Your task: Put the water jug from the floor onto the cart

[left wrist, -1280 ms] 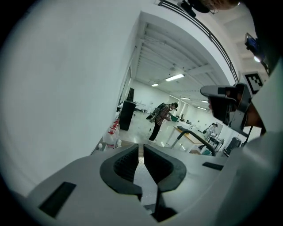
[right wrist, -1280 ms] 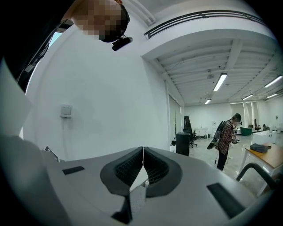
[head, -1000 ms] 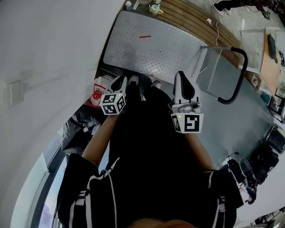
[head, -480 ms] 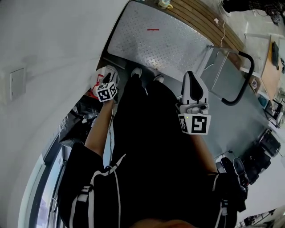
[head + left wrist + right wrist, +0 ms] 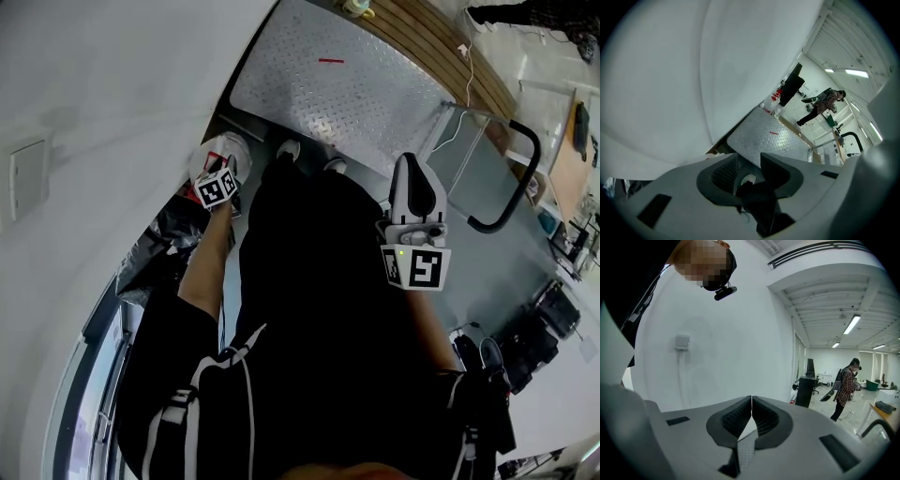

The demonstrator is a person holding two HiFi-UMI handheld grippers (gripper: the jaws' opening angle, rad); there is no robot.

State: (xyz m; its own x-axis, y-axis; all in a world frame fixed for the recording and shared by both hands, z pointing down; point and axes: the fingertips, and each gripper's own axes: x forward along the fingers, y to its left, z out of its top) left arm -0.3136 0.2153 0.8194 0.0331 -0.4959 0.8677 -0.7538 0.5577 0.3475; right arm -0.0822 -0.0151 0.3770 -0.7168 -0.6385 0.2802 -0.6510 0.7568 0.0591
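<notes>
light: bright, even, from ceiling strip lights [image 5: 851, 324] at 2 o'clock in right gripper view | glare: white wall [image 5: 112, 94] washed out at 10 o'clock, head view | shadow: black clothing [image 5: 319, 356] featureless at 6 o'clock | distortion: strong fisheye, dark corners in both gripper views | focus: nearest foreground soft

Wall [image 5: 112, 94]: left of my left tongs [image 5: 749, 164].
Cart handle [image 5: 531, 173]: right of my right tongs [image 5: 751, 401].
Cart deck [image 5: 337, 94]: ahead of both.

Cart deck [image 5: 347, 98] silver, diamond-tread — red mark [image 5: 330, 60]; handle [image 5: 532, 169] black.
</notes>
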